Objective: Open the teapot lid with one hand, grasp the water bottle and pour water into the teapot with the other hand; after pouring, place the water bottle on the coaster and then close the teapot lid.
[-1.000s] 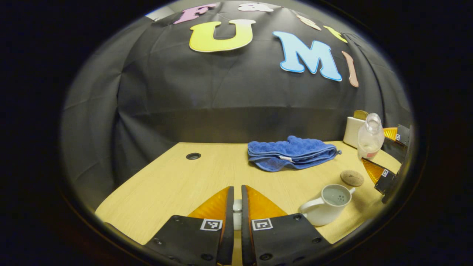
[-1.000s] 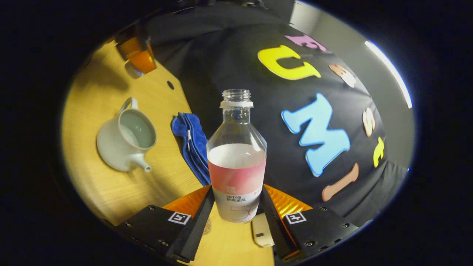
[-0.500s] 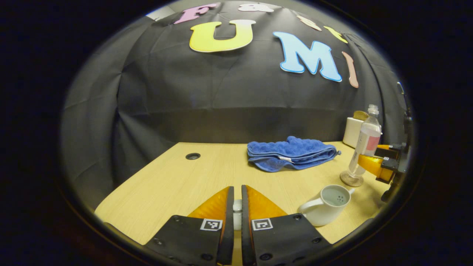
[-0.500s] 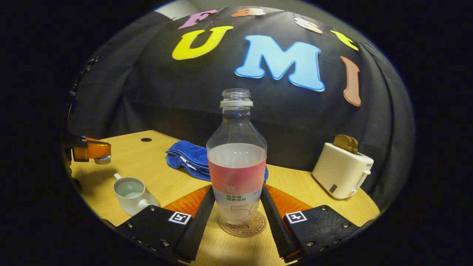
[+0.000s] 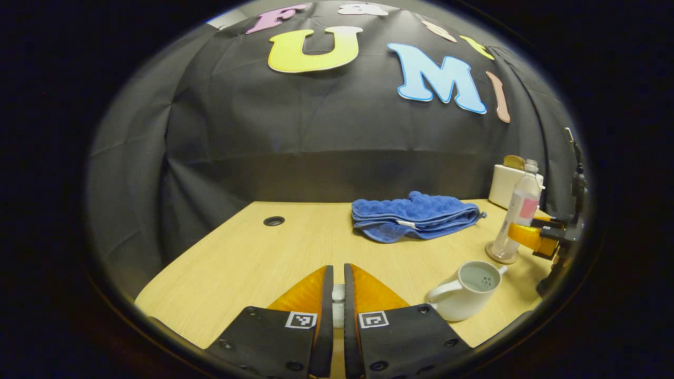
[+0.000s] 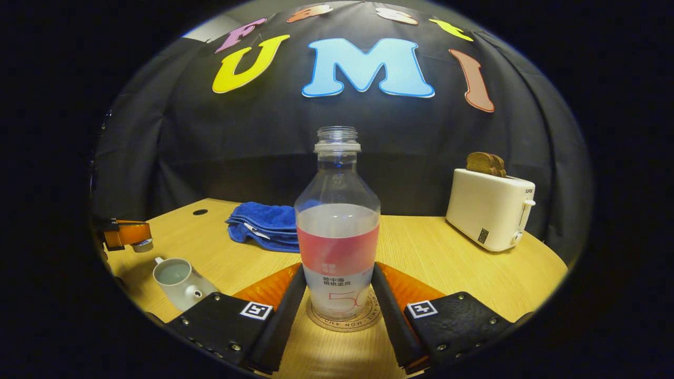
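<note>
Clear plastic water bottle stands upright on the cork coaster, and the right gripper clamps its lower part from both sides. Left of the bottle stands the open white teapot. Beyond the teapot, the left gripper pinches the teapot lid above the wooden table.

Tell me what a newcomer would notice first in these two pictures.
The water bottle stands upright on the coaster, between the right gripper's fingers. Left of it, the open teapot waits, its lid held by the left gripper.
</note>
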Motion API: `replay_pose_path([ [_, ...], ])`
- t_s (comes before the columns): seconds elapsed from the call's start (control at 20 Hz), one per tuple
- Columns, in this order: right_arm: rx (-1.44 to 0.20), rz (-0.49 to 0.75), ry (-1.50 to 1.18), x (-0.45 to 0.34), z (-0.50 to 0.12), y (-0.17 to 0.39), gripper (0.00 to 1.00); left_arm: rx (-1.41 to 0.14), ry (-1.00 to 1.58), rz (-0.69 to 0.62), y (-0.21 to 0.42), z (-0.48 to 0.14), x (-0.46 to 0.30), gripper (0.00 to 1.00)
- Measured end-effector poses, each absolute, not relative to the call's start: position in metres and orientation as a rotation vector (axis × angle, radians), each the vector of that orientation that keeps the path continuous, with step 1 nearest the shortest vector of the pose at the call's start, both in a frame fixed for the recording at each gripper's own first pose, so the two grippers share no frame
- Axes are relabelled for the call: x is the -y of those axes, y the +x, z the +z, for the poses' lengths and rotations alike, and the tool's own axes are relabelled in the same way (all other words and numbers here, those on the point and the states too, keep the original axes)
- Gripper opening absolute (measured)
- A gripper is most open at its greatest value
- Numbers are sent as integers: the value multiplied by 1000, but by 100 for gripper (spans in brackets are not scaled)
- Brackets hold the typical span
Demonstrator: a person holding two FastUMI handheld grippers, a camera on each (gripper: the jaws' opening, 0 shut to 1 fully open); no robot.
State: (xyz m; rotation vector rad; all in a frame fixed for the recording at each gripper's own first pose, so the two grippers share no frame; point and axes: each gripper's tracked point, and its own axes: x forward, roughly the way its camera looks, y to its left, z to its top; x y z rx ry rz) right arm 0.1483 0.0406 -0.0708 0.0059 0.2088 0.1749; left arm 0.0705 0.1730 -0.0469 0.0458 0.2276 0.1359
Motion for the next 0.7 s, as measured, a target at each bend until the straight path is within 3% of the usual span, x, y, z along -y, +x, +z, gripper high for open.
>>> replay_pose_path([
  [0.3,-194,174,32,-35,-67,148,81,-194,53,88,69,-37,-151,16],
  [0.45,-172,158,25,-27,-60,144,91,-154,65,38,68,-27,-131,16],
  [0.7,-123,142,22,-18,-44,136,91,-121,68,-24,69,-19,-104,16],
])
